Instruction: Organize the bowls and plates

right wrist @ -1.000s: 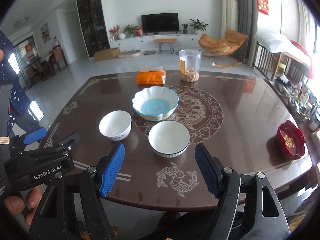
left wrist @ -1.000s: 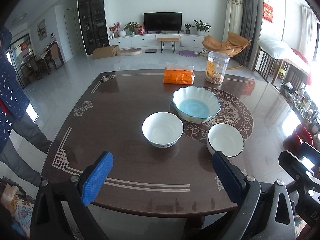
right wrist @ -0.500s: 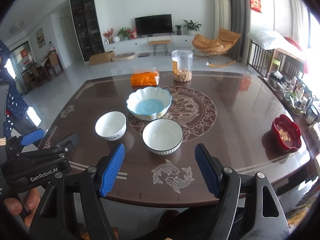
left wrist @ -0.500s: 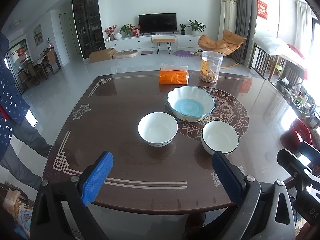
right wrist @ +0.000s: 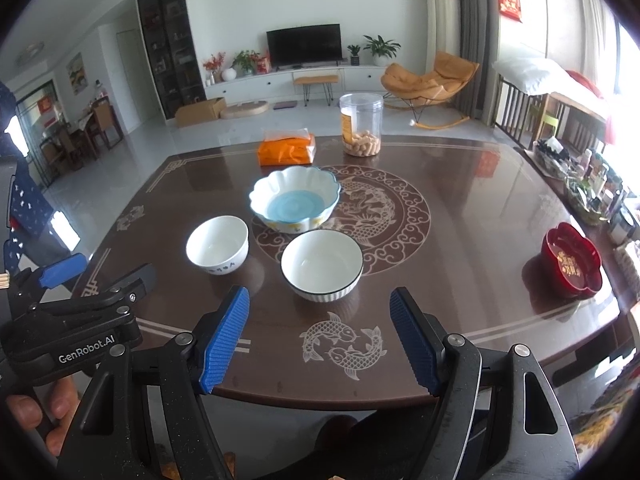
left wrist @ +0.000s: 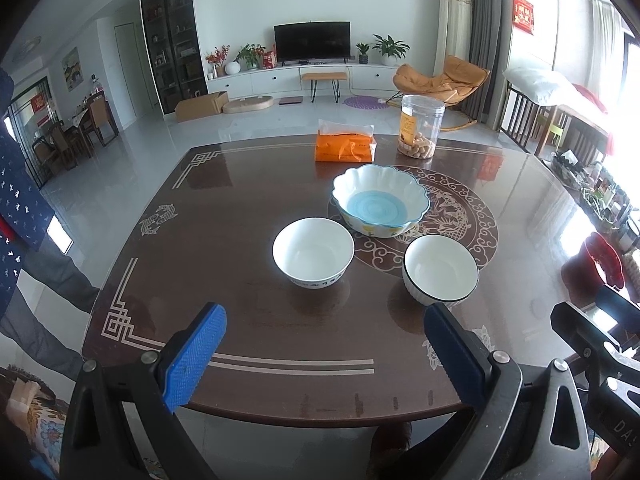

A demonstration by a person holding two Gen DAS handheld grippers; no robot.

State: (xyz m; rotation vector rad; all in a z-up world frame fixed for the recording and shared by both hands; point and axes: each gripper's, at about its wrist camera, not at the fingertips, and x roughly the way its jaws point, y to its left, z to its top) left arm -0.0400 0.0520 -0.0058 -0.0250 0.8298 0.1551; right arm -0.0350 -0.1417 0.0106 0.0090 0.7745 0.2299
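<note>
Three bowls [left wrist: 313, 252], one jar [left wrist: 420, 126], one red dish [right wrist: 571, 260].

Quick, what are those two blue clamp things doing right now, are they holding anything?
Left gripper: open, holding nothing, short of the bowls.
Right gripper: open, holding nothing, short of the black-rimmed bowl.

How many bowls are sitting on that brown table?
4. A scalloped blue-bottomed bowl sits near the middle; a dark-rimmed white bowl just in front of it; a smaller white bowl to their left; a red lobed bowl sits far right. None seems hidden.
</note>
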